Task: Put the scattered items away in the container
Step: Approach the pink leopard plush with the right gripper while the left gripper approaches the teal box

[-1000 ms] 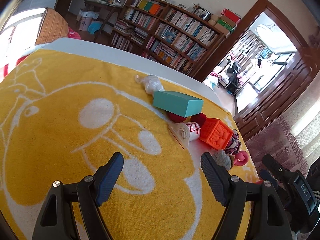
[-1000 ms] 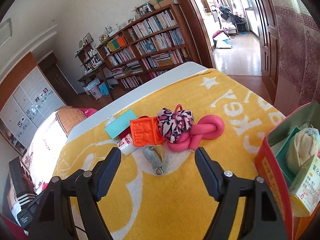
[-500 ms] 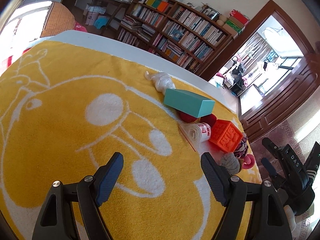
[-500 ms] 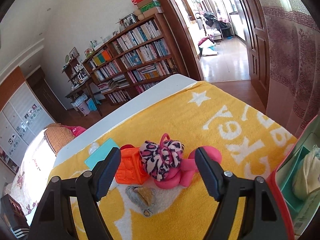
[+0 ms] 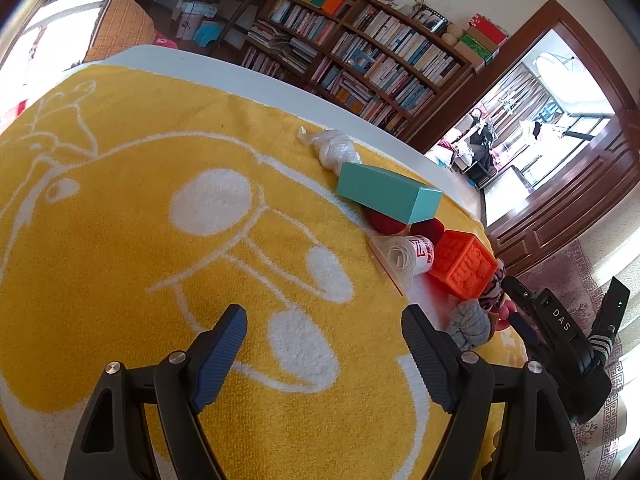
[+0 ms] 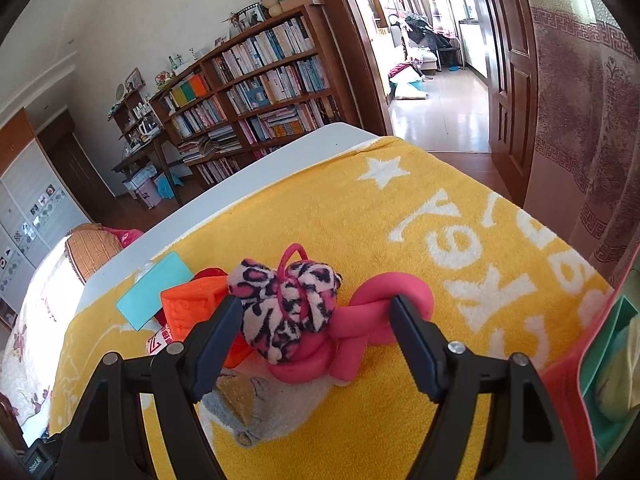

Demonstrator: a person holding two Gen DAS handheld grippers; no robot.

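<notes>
Scattered items lie in a pile on the yellow towel: a teal box, a clear plastic bag, a white roll, an orange cube, a grey sock. In the right wrist view a leopard-print scrunchie rests on a knotted pink foam tube, beside the orange cube and the grey sock. My right gripper is open, its fingers straddling the scrunchie and pink tube. My left gripper is open and empty over bare towel. The red container shows at the right edge.
The table's white edge runs along the far side. A bookshelf and an open doorway stand beyond. The right gripper's body shows at the right of the left wrist view.
My right gripper has moved forward and down onto the pile, now straddling the scrunchie and pink tube; the container slid to the frame's edge. My left gripper shifted slightly; its jaws stayed open.
</notes>
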